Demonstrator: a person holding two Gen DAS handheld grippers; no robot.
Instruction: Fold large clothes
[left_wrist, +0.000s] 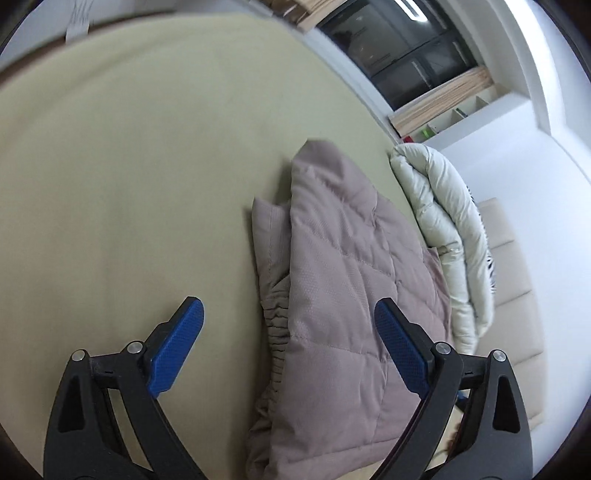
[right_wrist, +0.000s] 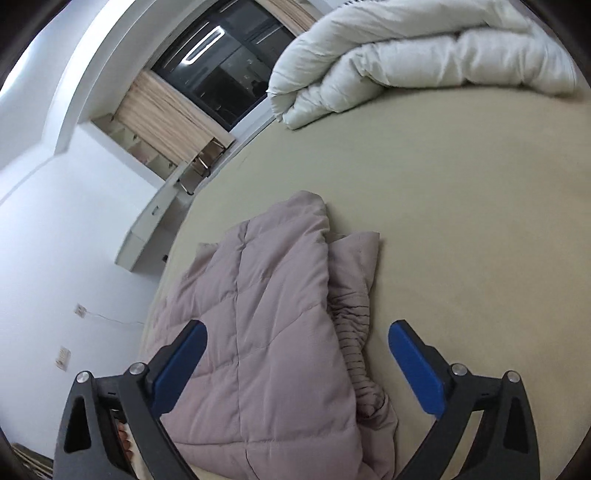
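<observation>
A folded mauve quilted jacket lies on the beige bed sheet, its elastic cuff showing at its left edge. My left gripper is open and empty, hovering above the jacket's near left part. In the right wrist view the same jacket lies on the sheet. My right gripper is open and empty above the jacket's near end.
A rolled white duvet lies beside the jacket at the bed's edge; it also shows in the right wrist view at the far end. A padded headboard, a dark window and white walls surround the bed.
</observation>
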